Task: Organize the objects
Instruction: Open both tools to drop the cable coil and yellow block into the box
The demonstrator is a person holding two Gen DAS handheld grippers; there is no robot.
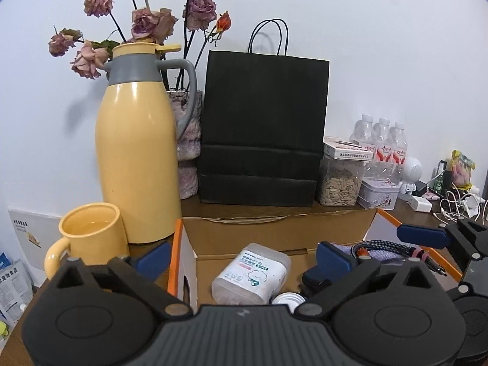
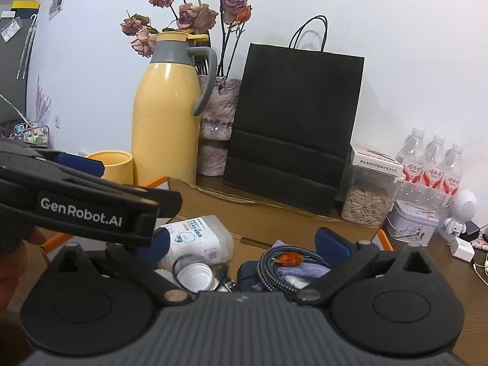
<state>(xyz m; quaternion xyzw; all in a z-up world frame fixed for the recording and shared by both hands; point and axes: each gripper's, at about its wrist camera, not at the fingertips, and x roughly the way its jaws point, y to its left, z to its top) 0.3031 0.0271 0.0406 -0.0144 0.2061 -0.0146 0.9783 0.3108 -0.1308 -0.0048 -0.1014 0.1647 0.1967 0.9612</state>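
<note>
Translucent plastic cotton-swab box (image 1: 251, 274) with its white printed label lies on its side inside the open brown cardboard carton (image 1: 274, 235), toward the carton's left wall, its long axis slanting toward the far right. It sits directly ahead of the left gripper (image 1: 244, 257), whose blue fingers stand wide apart and empty. Right gripper (image 2: 241, 248), equally spread, hovers over a braided cable (image 2: 274, 268) nearer the carton's right edge. Behind, a yellow thermos (image 1: 137, 152) lines the desk's back edge.

A dark wooden table (image 1: 405, 213) against the wall carries a yellow thermos (image 1: 137, 158), matching mug (image 1: 91, 238), black paper bag (image 1: 262, 128) — and an open cardboard box (image 1: 274, 231).
</note>
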